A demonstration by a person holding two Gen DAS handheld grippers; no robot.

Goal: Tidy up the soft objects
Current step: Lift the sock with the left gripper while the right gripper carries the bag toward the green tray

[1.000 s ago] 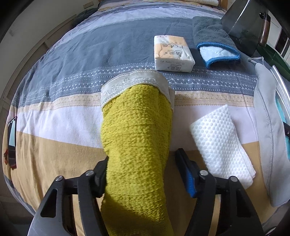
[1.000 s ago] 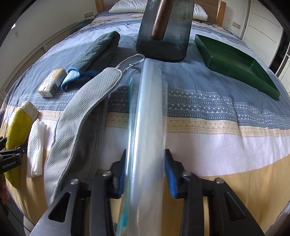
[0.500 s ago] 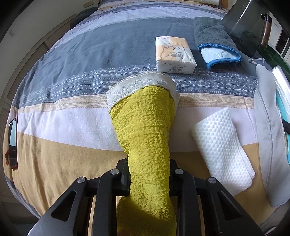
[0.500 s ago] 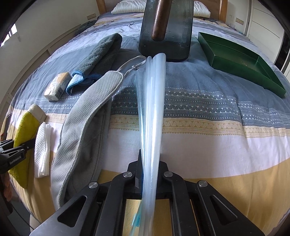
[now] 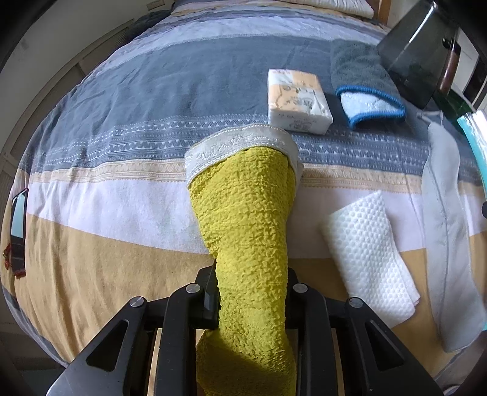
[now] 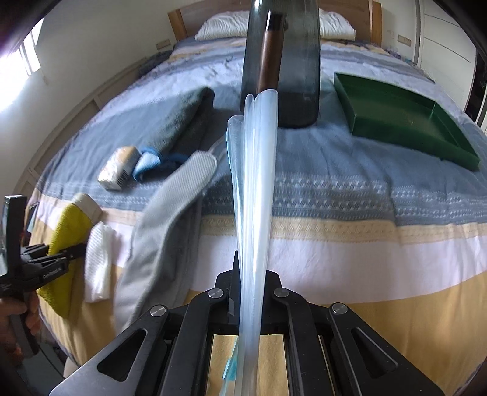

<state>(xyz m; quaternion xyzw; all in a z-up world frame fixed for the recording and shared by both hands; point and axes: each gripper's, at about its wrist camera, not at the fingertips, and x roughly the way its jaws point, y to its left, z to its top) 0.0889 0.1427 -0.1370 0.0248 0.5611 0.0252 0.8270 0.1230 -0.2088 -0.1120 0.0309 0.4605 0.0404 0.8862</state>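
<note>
From the left wrist, a white dimpled cloth (image 5: pixel 368 256) lies just right of the left gripper (image 5: pixel 251 292), with a tissue pack (image 5: pixel 296 102) ahead; its jaws, spread a second ago, now pinch the nubbly yellow towel (image 5: pixel 249 219). From the right wrist, a grey mitt (image 6: pixel 170 219) lies left and a green tray (image 6: pixel 404 121) far right of the right gripper (image 6: pixel 251 292), now clamped on a translucent plastic sleeve (image 6: pixel 255 182).

A home bedroom: a striped bedspread (image 6: pixel 350 213) covers a bed with pillow (image 6: pixel 225 29) and wooden headboard (image 6: pixel 182 18).
</note>
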